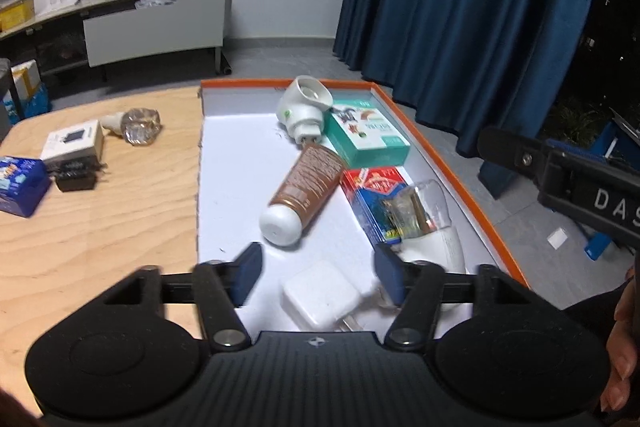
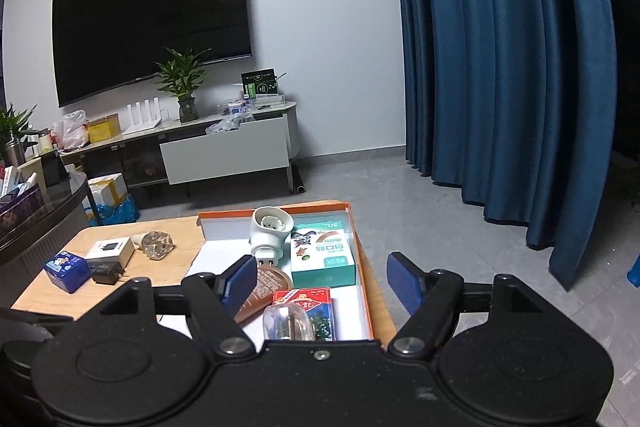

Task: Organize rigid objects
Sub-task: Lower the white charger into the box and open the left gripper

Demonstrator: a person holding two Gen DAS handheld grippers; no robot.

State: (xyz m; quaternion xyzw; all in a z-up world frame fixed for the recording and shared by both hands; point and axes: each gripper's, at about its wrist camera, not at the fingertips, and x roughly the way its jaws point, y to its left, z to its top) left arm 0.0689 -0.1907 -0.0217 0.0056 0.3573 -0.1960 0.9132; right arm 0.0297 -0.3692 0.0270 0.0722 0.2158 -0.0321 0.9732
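Observation:
An orange-rimmed white box holds a brown tube, a teal carton, a red-and-blue carton, a white plug-in device and a clear-bulbed device. A white charger lies at the box's near end. My left gripper hangs open over it, pads apart from its sides. My right gripper stands open above the box, over the clear-bulbed device and red carton, holding nothing.
On the wooden table left of the box lie a blue carton, a black adapter, a white carton and a clear bulb. A blue curtain hangs right; a TV cabinet stands behind.

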